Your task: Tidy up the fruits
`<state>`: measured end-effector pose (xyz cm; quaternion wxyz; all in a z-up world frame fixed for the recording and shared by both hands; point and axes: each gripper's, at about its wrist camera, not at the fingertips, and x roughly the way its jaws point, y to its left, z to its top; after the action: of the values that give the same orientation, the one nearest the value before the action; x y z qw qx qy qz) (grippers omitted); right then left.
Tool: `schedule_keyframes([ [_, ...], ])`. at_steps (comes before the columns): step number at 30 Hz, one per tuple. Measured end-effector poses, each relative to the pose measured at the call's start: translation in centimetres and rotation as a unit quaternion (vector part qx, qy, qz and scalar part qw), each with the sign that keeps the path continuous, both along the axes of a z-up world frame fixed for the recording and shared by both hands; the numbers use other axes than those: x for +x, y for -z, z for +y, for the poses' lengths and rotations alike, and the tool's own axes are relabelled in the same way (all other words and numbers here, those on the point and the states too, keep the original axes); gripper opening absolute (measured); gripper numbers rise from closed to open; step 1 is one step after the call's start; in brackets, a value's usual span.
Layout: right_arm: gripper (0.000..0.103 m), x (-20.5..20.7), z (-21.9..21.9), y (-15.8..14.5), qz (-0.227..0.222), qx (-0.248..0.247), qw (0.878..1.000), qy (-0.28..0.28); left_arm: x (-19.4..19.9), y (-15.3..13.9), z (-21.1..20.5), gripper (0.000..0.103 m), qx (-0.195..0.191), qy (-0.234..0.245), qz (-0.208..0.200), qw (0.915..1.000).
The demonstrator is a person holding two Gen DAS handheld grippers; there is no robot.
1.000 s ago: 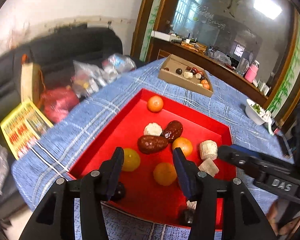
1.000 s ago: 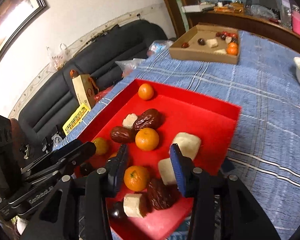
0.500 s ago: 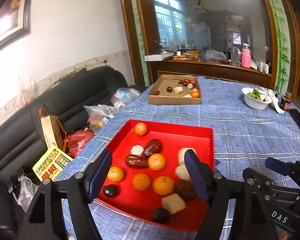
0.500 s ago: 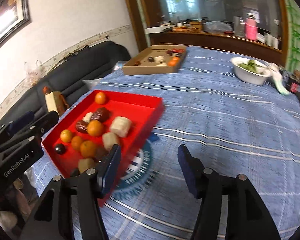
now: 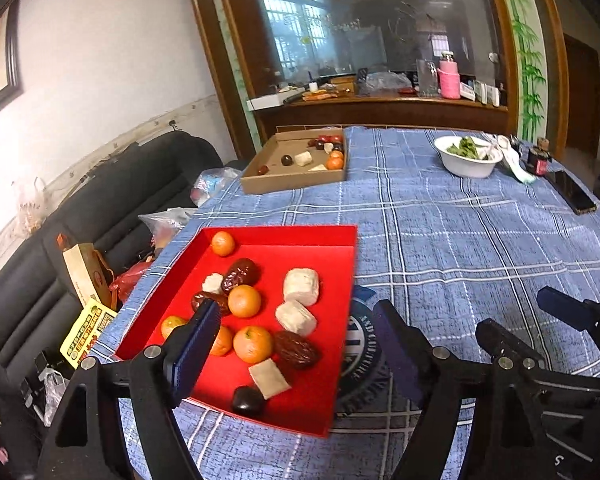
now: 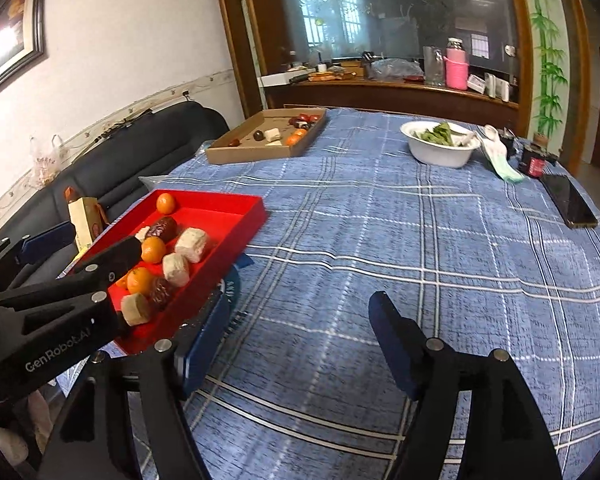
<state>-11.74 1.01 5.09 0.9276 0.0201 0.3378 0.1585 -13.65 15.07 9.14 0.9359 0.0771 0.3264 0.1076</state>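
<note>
Sitting at the left edge of a table covered in a blue plaid cloth (image 5: 460, 240), a red tray (image 5: 300, 240) holds oranges (image 5: 244, 301), dark dates (image 5: 241, 276) and pale blocks (image 5: 301, 287). The left gripper (image 5: 296, 334) hangs above the tray's near end, its jaws just widened, nothing between them. To its right, the right gripper (image 6: 296, 328) hovers over bare cloth, jaws likewise just spread and empty. Farther back stand a cardboard tray (image 6: 236, 148) with more fruit and, right, a white bowl (image 6: 440, 152).
</note>
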Motion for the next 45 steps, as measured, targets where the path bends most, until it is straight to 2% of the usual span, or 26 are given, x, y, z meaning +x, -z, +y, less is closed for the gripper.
schedule_keyframes([
  [9, 0.072, -0.1, -0.8, 0.5, 0.003, -0.002, 1.0, 0.01, 0.0, 0.1, 0.0, 0.083, 0.004, -0.003, -0.002, 1.0],
  [22, 0.072, 0.1, 0.2, 1.4, 0.014, -0.018, 1.0, 0.004, 0.2, 1.0, 1.0, 0.083, -0.011, -0.003, 0.005, 0.9999],
  [25, 0.072, 0.0, 0.4, 1.4, 0.014, -0.02, 1.0, 0.005, 0.0, 0.8, 1.3, 0.083, -0.01, -0.007, -0.007, 0.9999],
  [28, 0.072, 0.0, 0.6, 1.3, 0.01, -0.024, 1.0, 0.004, -0.8, 0.0, 1.8, 0.083, -0.001, -0.024, -0.046, 0.9987],
  [30, 0.072, -0.2, 0.8, 1.3, 0.005, -0.024, 1.0, 0.002, -1.9, -1.2, 2.0, 0.083, 0.021, -0.055, -0.092, 0.994],
  [31, 0.072, -0.3, 0.9, 1.2, 0.002, -0.024, 1.0, 0.001, -2.8, -1.9, 2.1, 0.084, 0.04, -0.084, -0.124, 0.9879],
  [33, 0.073, -0.7, 1.1, 0.9, -0.007, -0.02, 1.0, -0.004, -4.8, -3.5, 2.1, 0.101, 0.075, -0.138, -0.192, 0.9687],
  [34, 0.073, -0.9, 1.1, 0.6, -0.014, -0.018, 1.0, -0.005, -6.0, -4.3, 2.2, 0.103, 0.077, -0.165, -0.232, 0.9557],
  [35, 0.073, -1.1, 1.2, 0.3, -0.022, -0.016, 1.0, -0.006, -6.5, -4.5, 2.4, 0.103, 0.064, -0.176, -0.245, 0.9513],
  [37, 0.073, -1.4, 1.4, -0.1, -0.033, -0.016, 0.999, -0.007, -6.2, -4.2, 3.6, 0.103, 0.018, -0.19, -0.217, 0.9574],
  [38, 0.073, -1.5, 1.5, -0.2, -0.036, -0.015, 0.999, -0.007, -5.2, -3.6, 4.1, 0.103, -0.004, -0.171, -0.176, 0.9695],
  [40, 0.073, -1.5, 1.5, -0.2, -0.034, -0.013, 0.999, -0.007, -3.5, -2.3, 4.4, 0.103, -0.015, -0.139, -0.107, 0.9844],
  [41, 0.073, -1.5, 1.6, -0.1, -0.033, -0.014, 0.999, -0.008, -3.1, -1.6, 4.6, 0.103, -0.014, -0.14, -0.09, 0.9859],
  [45, 0.073, -1.6, 1.7, 0.3, -0.028, -0.024, 0.999, -0.009, -3.3, -1.2, 5.6, 0.103, -0.063, -0.132, -0.092, 0.985],
])
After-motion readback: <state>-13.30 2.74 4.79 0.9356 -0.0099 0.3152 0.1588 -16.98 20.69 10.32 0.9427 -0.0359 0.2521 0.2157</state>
